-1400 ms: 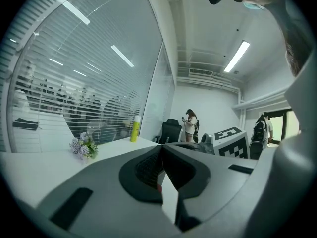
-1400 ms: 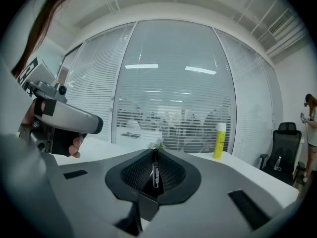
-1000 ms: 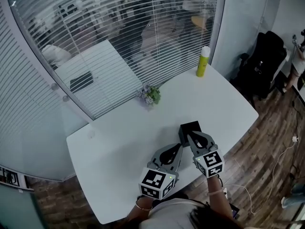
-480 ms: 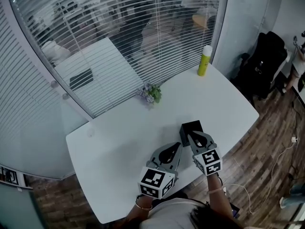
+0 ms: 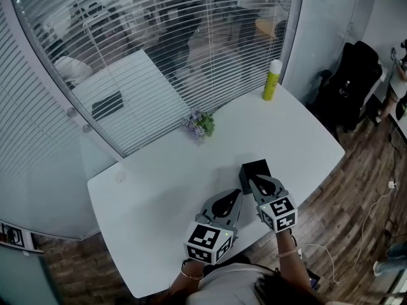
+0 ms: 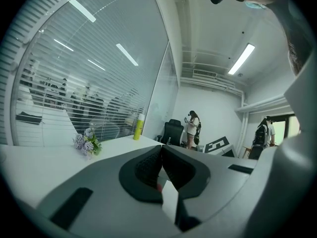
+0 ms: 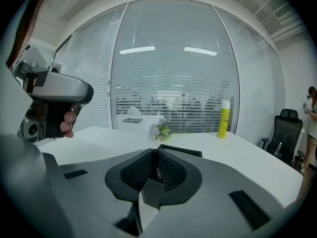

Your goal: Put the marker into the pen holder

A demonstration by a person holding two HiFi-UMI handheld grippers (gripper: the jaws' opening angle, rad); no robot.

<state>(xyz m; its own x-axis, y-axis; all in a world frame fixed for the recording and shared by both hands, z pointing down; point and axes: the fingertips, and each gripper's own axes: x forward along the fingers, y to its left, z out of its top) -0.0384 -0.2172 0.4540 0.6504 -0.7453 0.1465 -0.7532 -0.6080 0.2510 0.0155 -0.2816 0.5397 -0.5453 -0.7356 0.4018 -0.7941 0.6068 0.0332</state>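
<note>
The right gripper (image 7: 154, 153) is clenched on the marker (image 7: 155, 166), a thin dark stick standing between its pads, with the black holder (image 7: 184, 151) just beyond the jaw tips on the white table (image 5: 159, 183). The left gripper (image 6: 161, 151) hangs beside it, jaws pressed together with nothing clearly between them. A yellow bottle (image 5: 272, 81) and flowers (image 5: 200, 124) stand farther back.

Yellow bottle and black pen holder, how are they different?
The yellow bottle is tall and round; the black pen holder is short and boxy. The bottle has a white cap; the pen holder is black all over. The bottle stands at the far edge of the white table; the pen holder near the front. Both stand upright.
</note>
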